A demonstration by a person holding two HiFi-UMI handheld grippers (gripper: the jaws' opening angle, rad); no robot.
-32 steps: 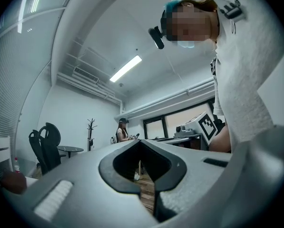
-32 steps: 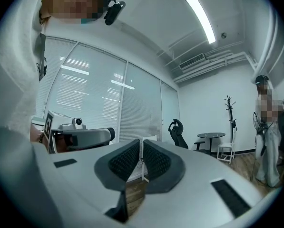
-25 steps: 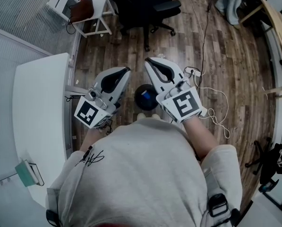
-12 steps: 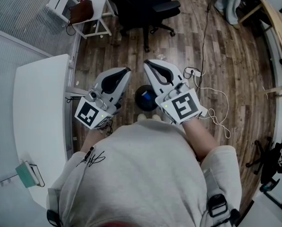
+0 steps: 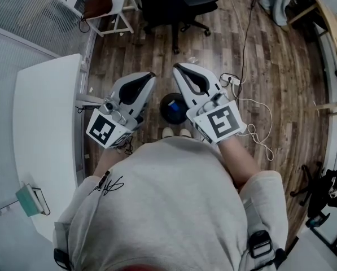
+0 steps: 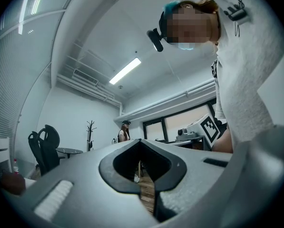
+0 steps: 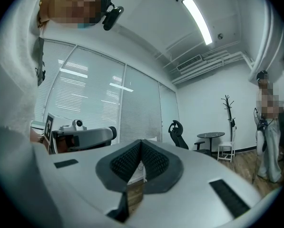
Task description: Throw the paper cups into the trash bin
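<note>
Down from the head view: the person in the pale grey sweatshirt (image 5: 174,208) stands on the brown wood-plank floor (image 5: 281,66), a tool in each hand. The grey left gripper (image 5: 151,75) points out ahead. Its own view shows the black-lined jaws meeting at the tips, closed, with nothing caught between them. Just beside it, not touching, is the grey right gripper (image 5: 177,67). Its ribbed black pads are pressed together too, closed and empty.

The small round black trash bin (image 5: 163,103) stands upright on the floor between the two grippers, just ahead of the person's pale shoes (image 5: 168,132). Something blue shows inside it, though what it is cannot be told. Beyond the right gripper's tips a small white object (image 5: 192,60) lies on the planks, too small to say whether it is a paper cup.

The long white table (image 5: 44,123) runs down the left side. At the top are a black wheeled office chair (image 5: 176,4) and a little white side table (image 5: 122,1) with a brown bag (image 5: 96,3) on it. Right of the grippers, a white power strip (image 5: 230,82) trails a pale cable across the floor. From the left gripper view, a second person (image 6: 124,132) stands far across the room near a black coat stand (image 6: 90,132).
</note>
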